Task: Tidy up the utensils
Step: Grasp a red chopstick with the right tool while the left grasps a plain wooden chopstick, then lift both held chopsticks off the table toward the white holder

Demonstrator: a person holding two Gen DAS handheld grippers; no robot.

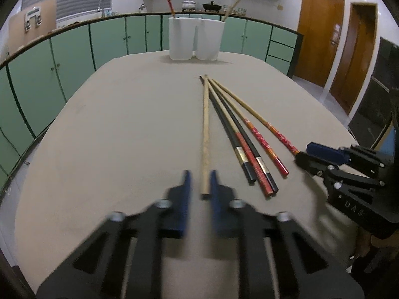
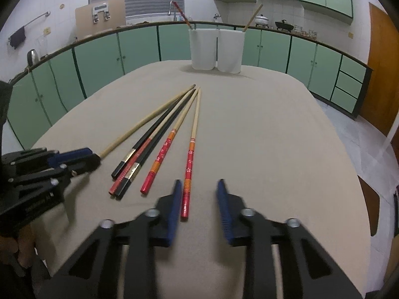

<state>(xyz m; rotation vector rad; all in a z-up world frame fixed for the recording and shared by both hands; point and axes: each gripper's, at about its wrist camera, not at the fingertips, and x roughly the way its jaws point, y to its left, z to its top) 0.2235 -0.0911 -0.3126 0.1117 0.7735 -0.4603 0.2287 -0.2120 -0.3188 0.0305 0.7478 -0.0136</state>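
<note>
Several chopsticks lie fanned on the beige table (image 1: pixel 112 124), tips meeting at the far end. My left gripper (image 1: pixel 200 186) is shut on the near end of the plain wooden chopstick (image 1: pixel 205 129); in the right wrist view this gripper (image 2: pixel 92 159) covers that end. My right gripper (image 2: pixel 198 196) is open, and the outer red floral chopstick (image 2: pixel 190 154) lies between its fingers, against the left pad. A second floral chopstick (image 2: pixel 162 154) and a black pair (image 2: pixel 154 137) lie between the two. A white two-part holder (image 1: pixel 195 38) at the far edge holds a red chopstick (image 1: pixel 168 1) and a wooden one (image 1: pixel 232 8).
Green cabinets (image 1: pixel 74 57) run behind the table under a counter with pots. Brown doors (image 1: pixel 319 37) stand at the right. A hand (image 2: pixel 22 249) holds the left gripper at the near left. The table edge curves round on both sides.
</note>
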